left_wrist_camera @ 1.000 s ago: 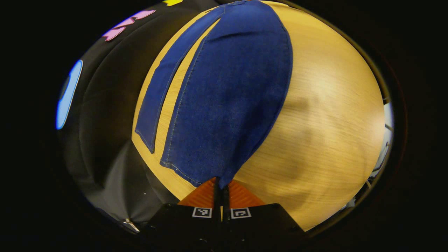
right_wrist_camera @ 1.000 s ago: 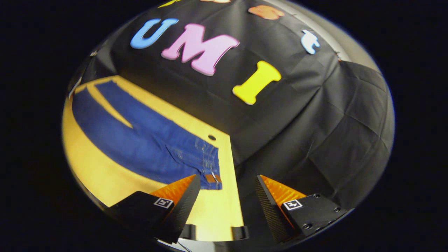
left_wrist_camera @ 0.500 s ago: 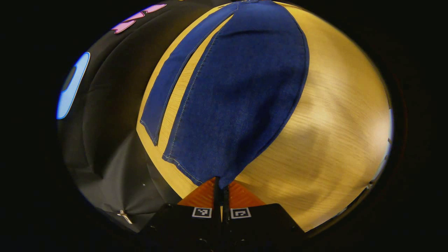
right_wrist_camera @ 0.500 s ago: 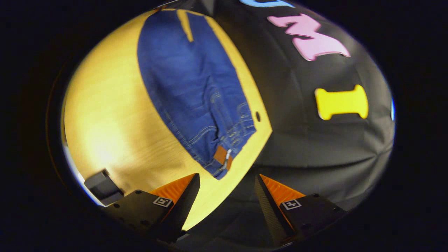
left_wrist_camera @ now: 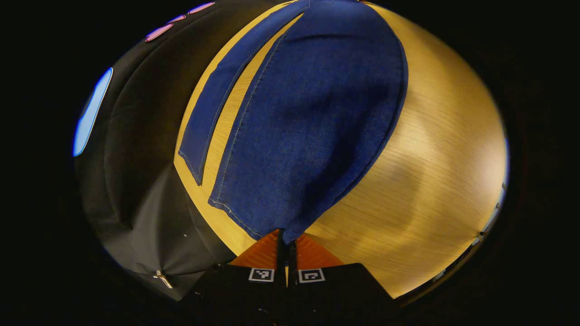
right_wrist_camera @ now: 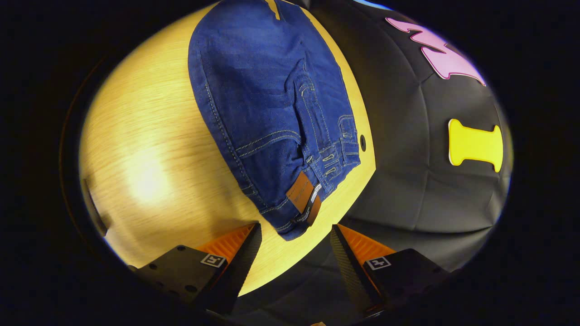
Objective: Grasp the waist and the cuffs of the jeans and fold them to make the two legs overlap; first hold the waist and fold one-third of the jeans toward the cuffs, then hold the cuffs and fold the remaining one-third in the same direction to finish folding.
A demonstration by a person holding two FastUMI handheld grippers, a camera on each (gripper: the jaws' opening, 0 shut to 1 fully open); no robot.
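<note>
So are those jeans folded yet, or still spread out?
Still spread out. The jeans lie flat on the table with both legs apart, wood showing between them; the left gripper pinches one cuff.

We see our left gripper (left_wrist_camera: 286, 237) at the bottom of the left gripper view: two wedge-shaped fingers with ribbed faces, tapering forward to narrow tips. Behind them sit two black blocks, each bearing a small square black-and-white marker near its front edge.

In the right gripper view our right gripper (right_wrist_camera: 295, 231) has the same build. Each finger is a triangular wedge with a ribbed upper face and a finely textured inner face. Each is mounted on a black block with bevelled corners. Small round screws show on the blocks, several on the left one, and each block carries one square black-and-white marker beside its finger.
</note>
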